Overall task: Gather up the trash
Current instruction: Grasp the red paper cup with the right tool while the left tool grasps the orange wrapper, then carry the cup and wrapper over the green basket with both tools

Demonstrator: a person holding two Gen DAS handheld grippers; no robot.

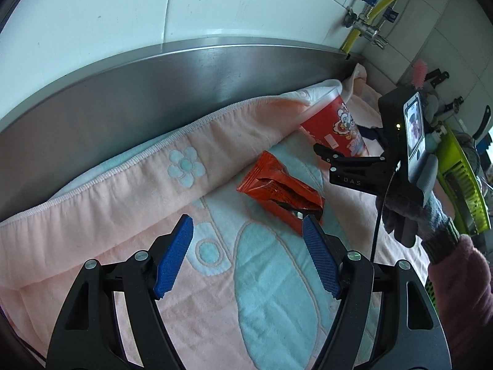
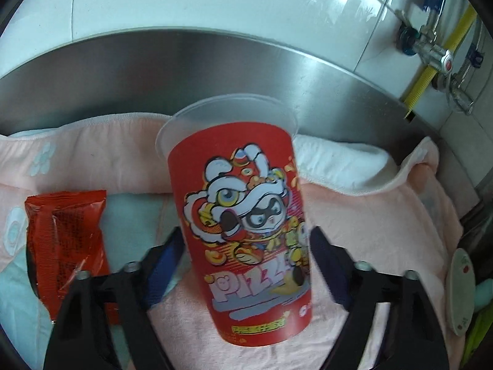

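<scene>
Two pieces of trash: a red cup and a red wrapper lie on the pink towel, which serves as the landmark below.
Towel: spread over a steel counter and bunched against the steel back wall, likely to give a soft bed for the litter.
Cup: stands on the towel near its bunched far edge, leaning a little, clear rim up; upright, its side wall offers an easy hold.
Right gripper: straddles the cup low on its body, one finger on each side; the fingers look close against the wall, but whether the pads press on it cannot be told.
Wrapper: flat and crumpled on the towel's middle, beside the cup and apart from it, torn end towards the left gripper.
Left gripper: hovers above the towel with its blue fingers spread wide and nothing between them; the right-hand finger tip overlaps the wrapper's near corner in view, and contact cannot be told.
Step judged: each hand lines up on its own item, so both can be lifted together.
Risk: the thin wrapper may slip on the soft cloth.
</scene>
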